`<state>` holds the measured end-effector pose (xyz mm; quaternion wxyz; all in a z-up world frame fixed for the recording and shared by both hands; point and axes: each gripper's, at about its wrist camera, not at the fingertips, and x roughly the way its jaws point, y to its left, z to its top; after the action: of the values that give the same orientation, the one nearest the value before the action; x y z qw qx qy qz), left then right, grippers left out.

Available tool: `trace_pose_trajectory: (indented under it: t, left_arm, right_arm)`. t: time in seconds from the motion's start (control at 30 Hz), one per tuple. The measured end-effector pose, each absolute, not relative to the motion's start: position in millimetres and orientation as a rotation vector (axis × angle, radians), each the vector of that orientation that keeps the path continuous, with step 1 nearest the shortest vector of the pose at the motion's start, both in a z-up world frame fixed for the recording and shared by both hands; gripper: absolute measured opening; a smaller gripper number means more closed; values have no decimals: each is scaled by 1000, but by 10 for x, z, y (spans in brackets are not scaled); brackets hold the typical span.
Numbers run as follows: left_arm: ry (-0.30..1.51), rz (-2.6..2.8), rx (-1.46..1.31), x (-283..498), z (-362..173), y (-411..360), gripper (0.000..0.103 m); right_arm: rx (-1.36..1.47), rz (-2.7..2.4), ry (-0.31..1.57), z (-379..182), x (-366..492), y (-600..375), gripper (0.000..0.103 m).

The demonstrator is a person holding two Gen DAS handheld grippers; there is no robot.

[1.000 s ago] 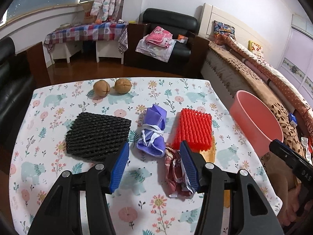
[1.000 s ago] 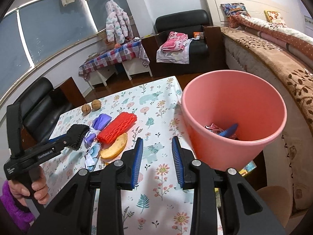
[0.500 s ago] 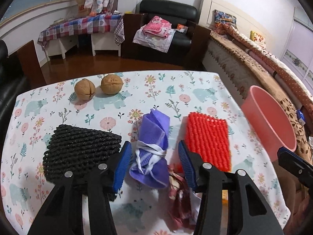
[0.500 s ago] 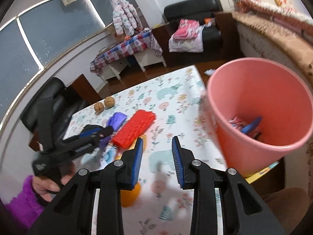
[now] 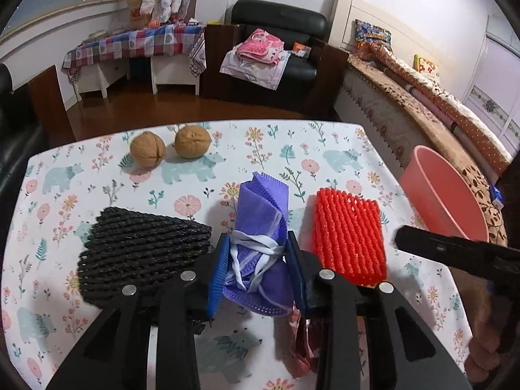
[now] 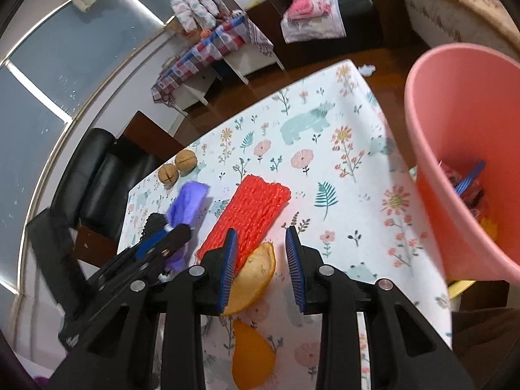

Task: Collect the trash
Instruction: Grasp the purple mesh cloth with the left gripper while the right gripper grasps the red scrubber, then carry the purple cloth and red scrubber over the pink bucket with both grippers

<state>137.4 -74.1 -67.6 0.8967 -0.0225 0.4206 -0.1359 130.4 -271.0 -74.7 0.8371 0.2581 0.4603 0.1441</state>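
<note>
Since the purple mask point(image 5: 260, 237) on the counter point(image 5: 97, 175) looks light and soft, I pinch its strap-wrapped middle with my left gripper point(image 5: 256, 276); my right gripper point(image 6: 261, 269) jaws stay spread over the orange peel point(image 6: 253, 279).

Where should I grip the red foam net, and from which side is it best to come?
Grip the red net across its narrow width at the near short end, from above, I think: it lies flat, its long sides are bare, and the orange peel touches only that near end.
</note>
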Motion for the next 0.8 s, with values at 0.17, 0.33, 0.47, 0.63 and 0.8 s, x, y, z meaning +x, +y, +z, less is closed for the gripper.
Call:
trace_pose_trajectory:
  t: [0.17,0.33,0.47,0.63,0.8]
  left_arm:
    - [844,-287,-85,1261,-545,-642,33]
    - [822,-285,-119,1179,-410,-503,33]
    - [799,-281,-134,1084,-296,-400,33]
    - [778,-278,-159,981,-155,-257,33]
    - [756,-286,-186,903,-8,-161,33]
  right_arm:
    - [647,322,1020,-857,1480,-2687,43]
    - [656,321,1037,-892,1585,-2579,43]
    - [598,295,1004,-794,1552,-2517,16]
    - [540,262,918,-556,1405,-2502,13]
    - [477,221,830,-253,1210,-2477,13]
